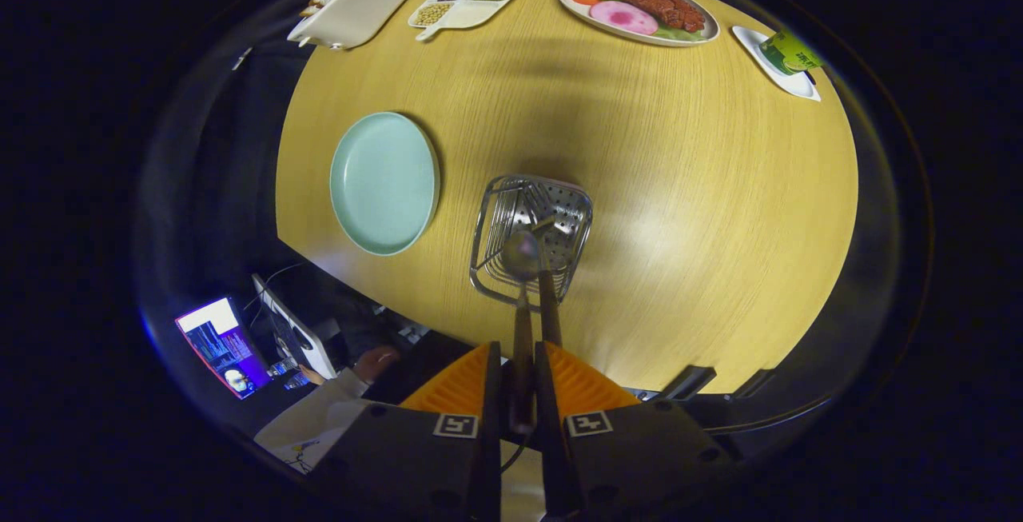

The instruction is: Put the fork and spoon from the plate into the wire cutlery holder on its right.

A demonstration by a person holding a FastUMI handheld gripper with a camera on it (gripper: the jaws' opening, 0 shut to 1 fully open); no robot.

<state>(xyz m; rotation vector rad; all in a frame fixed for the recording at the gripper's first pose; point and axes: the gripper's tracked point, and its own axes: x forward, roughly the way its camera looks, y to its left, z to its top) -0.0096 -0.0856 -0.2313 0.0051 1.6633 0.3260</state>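
Note:
My gripper [518,352] is shut on the dark handle of the spoon [521,255], which points straight ahead from between the fingers. The spoon's metal bowl hangs over the near rim of the wire cutlery holder [571,210] on the wooden table. The fork [549,308] stands in the holder, its dark handle leaning out over the near rim, right beside the spoon's handle. Its head lies inside the basket, partly hidden by the spoon's bowl. The pale green plate [384,182] sits to the left of the holder with nothing on it.
Along the table's far side stand a white tray [356,9], a sectioned dish of beans [466,1], an oval plate of food [635,6] and a small plate with a green packet [787,58]. Beyond the table's near left edge are a person's hand [374,362] and a lit screen [224,344].

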